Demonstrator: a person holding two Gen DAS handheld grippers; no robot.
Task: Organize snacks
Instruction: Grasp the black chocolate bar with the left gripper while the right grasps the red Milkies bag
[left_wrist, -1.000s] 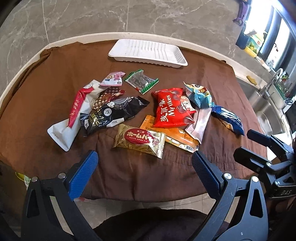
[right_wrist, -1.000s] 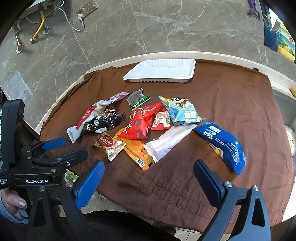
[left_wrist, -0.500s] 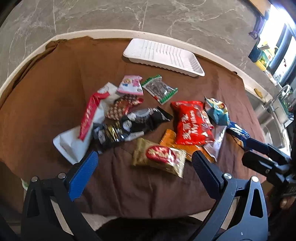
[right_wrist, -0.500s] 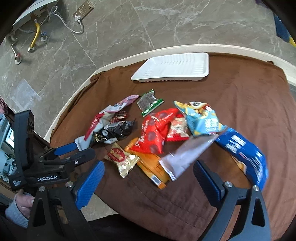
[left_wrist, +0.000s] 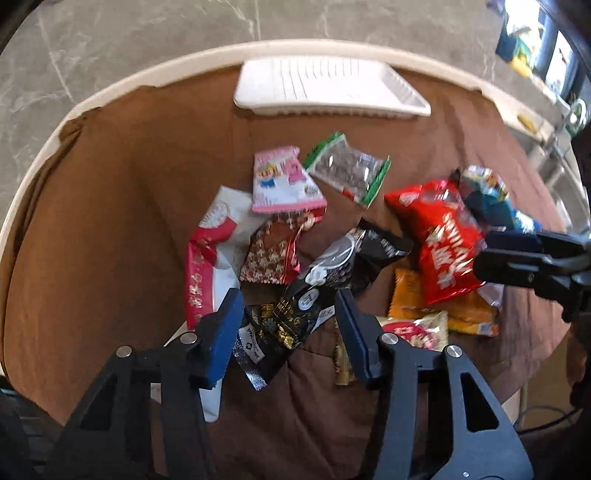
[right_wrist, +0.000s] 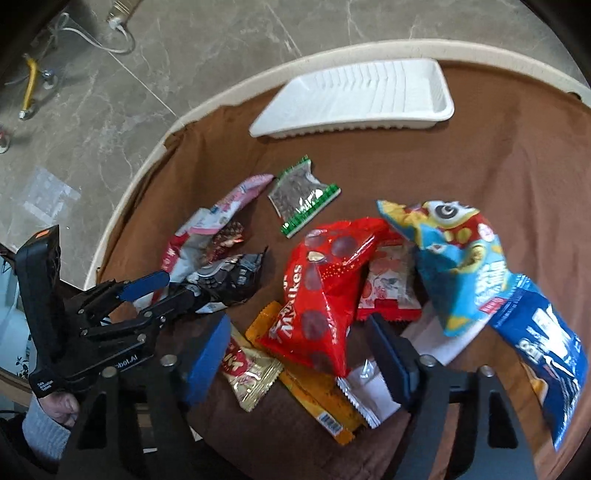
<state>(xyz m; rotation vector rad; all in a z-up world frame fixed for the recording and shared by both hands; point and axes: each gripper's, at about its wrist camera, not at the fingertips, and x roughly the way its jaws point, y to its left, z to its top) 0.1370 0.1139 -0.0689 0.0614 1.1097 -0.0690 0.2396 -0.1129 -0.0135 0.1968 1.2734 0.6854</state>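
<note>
- One white tray (right_wrist: 354, 96) at the cloth's far edge, well apart from eleven snack packets
- Left gripper (left_wrist: 288, 317) closing around the black packet (left_wrist: 314, 288), pads not visibly pressing
- Right gripper (right_wrist: 299, 332) closing around the red packet (right_wrist: 321, 288), not yet gripping

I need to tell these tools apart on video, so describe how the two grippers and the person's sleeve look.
Both grippers are alike: the left gripper and the right gripper have black open-framed plastic arms with silver bolts and flat blue pads. In the right wrist view, the left gripper's black body carries white lettering and an orange patch on top. The hand gripping it wears a grey knit sleeve.
</note>
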